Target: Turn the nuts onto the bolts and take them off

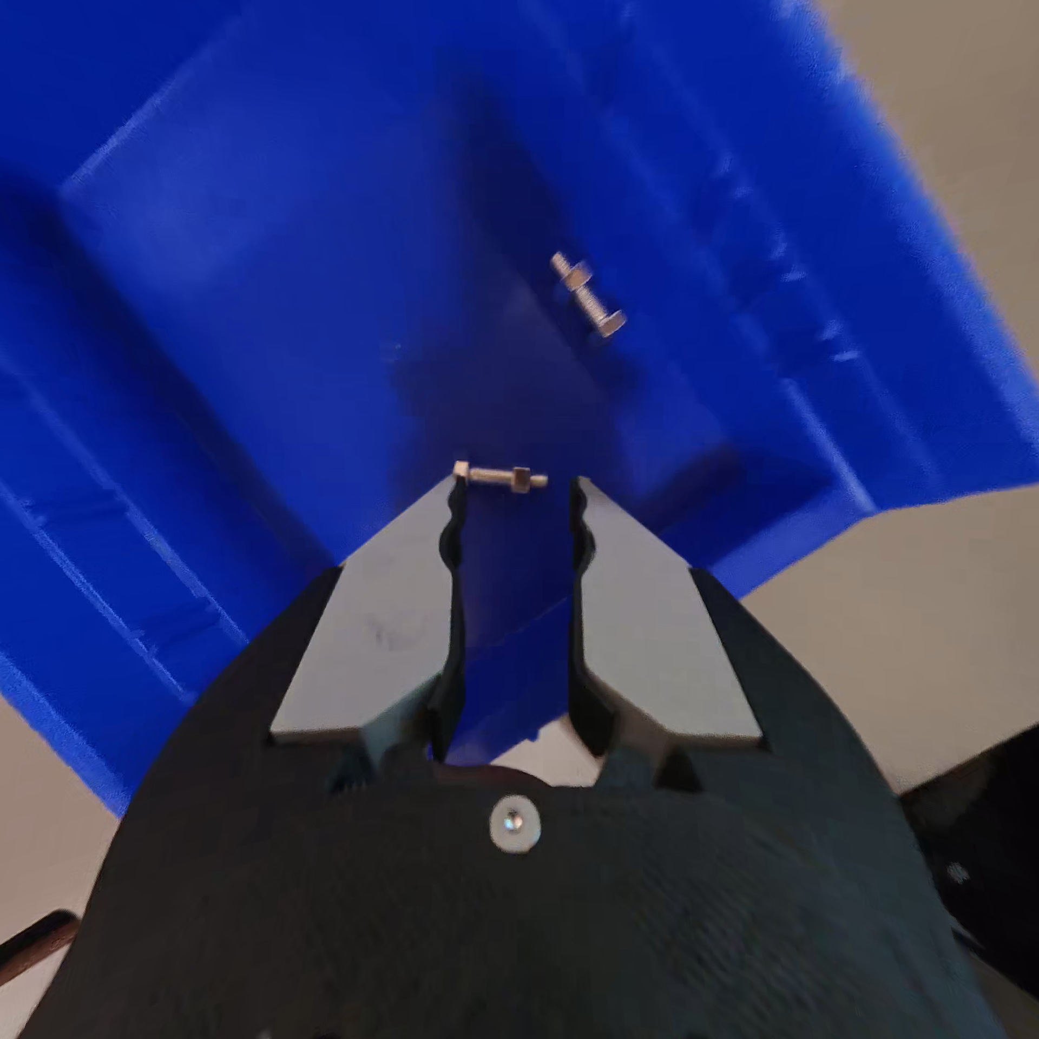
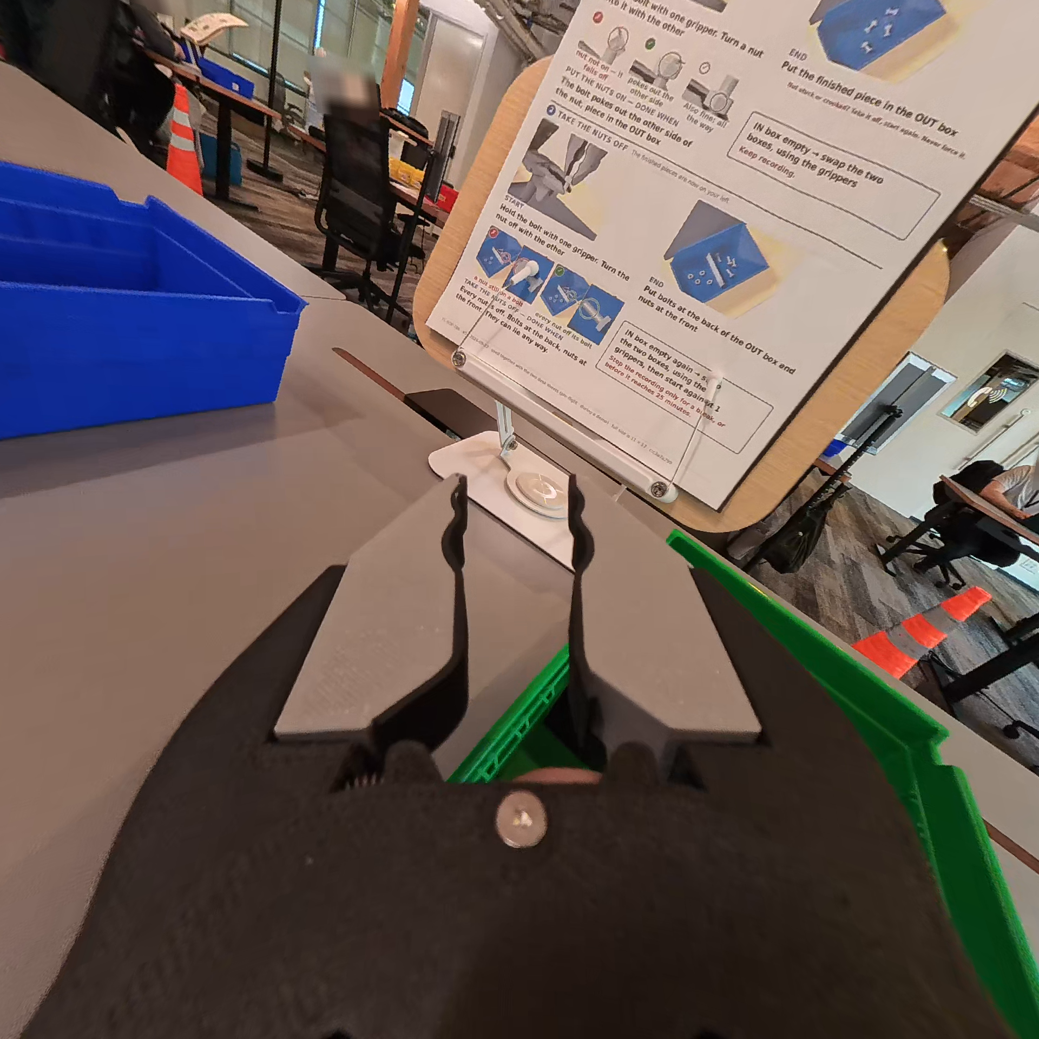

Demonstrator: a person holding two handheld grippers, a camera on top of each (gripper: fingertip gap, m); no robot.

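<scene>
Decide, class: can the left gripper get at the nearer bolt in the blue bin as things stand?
Probably yes. The left gripper is open, and the nearer bolt lies just past its fingers on the blue bin floor, with nothing between them.

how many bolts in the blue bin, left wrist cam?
2, each with a nut on it. One bolt lies just off the open left gripper fingertips; the other bolt lies farther back, toward the right wall of the blue bin. The gripper body may hide more.
</scene>
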